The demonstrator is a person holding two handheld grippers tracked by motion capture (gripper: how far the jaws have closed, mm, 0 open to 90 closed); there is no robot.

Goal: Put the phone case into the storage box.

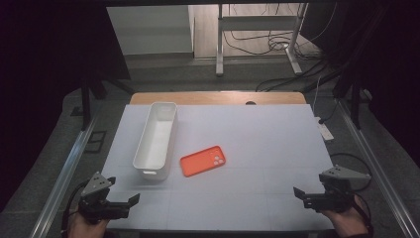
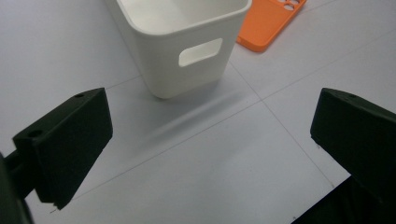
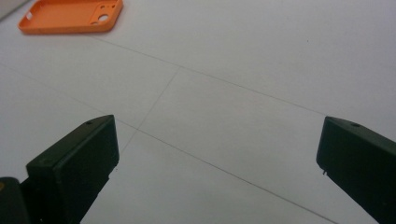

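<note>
Both grippers, left gripper (image 1: 130, 201) and right gripper (image 1: 300, 194), wait near the tabletop (image 1: 257, 148) edge with jaws released and empty, so one should approach the orange phone case (image 1: 202, 160), lying just beside the white bin (image 1: 155, 140), low and pinch its thin edge.

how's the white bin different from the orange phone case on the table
The white bin is a tall-walled, long open container with a handle slot in its end; the orange phone case is flat, low and smaller. The bin runs lengthwise away from the person; the case lies skewed. Both rest on the table, untouched.
</note>
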